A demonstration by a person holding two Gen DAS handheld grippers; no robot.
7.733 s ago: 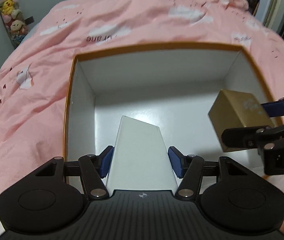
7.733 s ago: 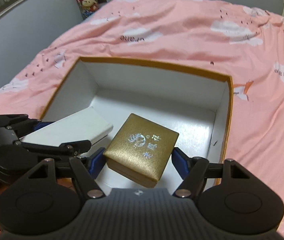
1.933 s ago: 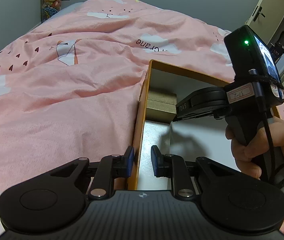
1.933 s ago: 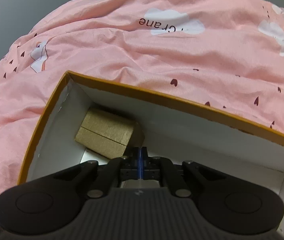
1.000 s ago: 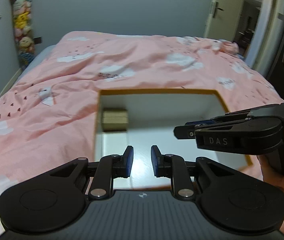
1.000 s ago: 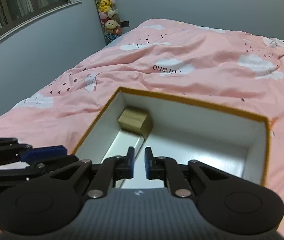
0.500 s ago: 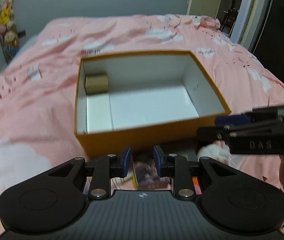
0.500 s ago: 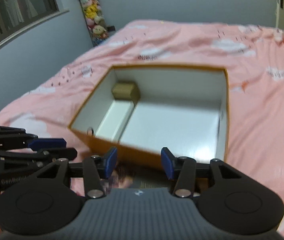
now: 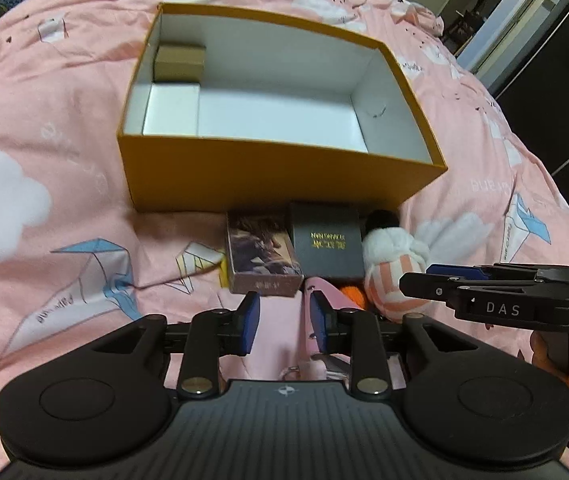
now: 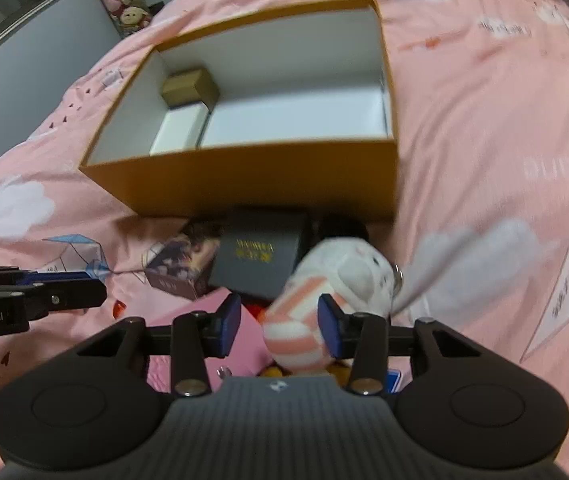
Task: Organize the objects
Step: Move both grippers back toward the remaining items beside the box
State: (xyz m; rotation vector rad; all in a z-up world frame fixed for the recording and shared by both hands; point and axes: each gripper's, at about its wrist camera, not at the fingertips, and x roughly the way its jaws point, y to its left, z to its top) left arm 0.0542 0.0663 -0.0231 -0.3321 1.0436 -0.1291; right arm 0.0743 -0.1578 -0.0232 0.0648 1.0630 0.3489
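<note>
Pink bedspread (image 9: 64, 128) carries the orange box (image 9: 268, 176), loose items queued just before it (for short transfers). I see my left hand-held gripper (image 9: 282, 316) released over the printed carton (image 9: 262, 256); right hand-held gripper (image 10: 280, 322) released, straddling the striped plush (image 10: 324, 292).

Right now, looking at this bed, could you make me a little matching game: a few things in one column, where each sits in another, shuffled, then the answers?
Things:
1. gold box
2. white box
3. black box with gold lettering
4. striped plush toy

Places:
A. on the bedspread, outside the orange box's front wall
B. far left corner inside the orange box
C. between the open fingers of the right claw
D. inside the orange box, along its left wall, nearer the front

Pairs: 1-B, 2-D, 3-A, 4-C
</note>
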